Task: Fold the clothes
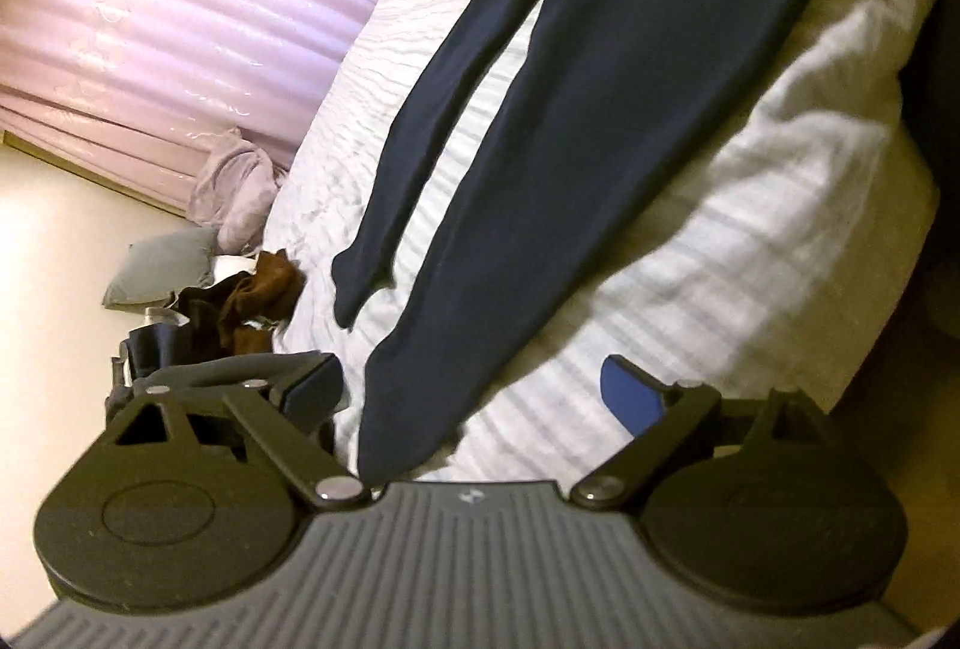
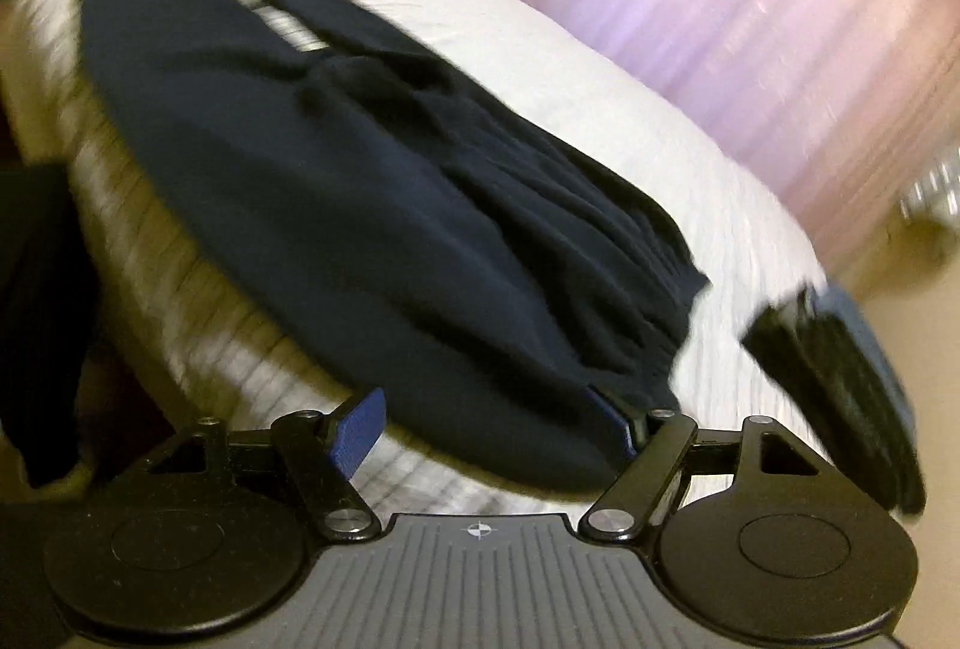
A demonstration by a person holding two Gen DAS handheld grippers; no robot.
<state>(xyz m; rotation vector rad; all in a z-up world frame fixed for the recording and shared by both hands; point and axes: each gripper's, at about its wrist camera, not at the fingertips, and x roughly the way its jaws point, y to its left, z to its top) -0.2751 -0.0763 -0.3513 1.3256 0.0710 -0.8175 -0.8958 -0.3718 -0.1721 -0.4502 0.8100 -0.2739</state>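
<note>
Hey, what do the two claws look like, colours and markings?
Both look alike: a grey ribbed body with a small round crosshair mark, two black round discs, and black linkage arms with silver pivot pins. The left claw and right claw each carry blue finger pads.

Dim warm light; right wrist view motion-blurred (fisheye-warped edges)

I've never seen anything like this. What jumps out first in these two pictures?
The dark navy trousers spread across the white ribbed bedcover stand out most, with both legs stretching toward the left claw, which is open. Behind the bed hang pale pink curtains, with a heap of clothes by the bed's edge. In the blurred right view, the open right claw sits at the waistband.
</note>
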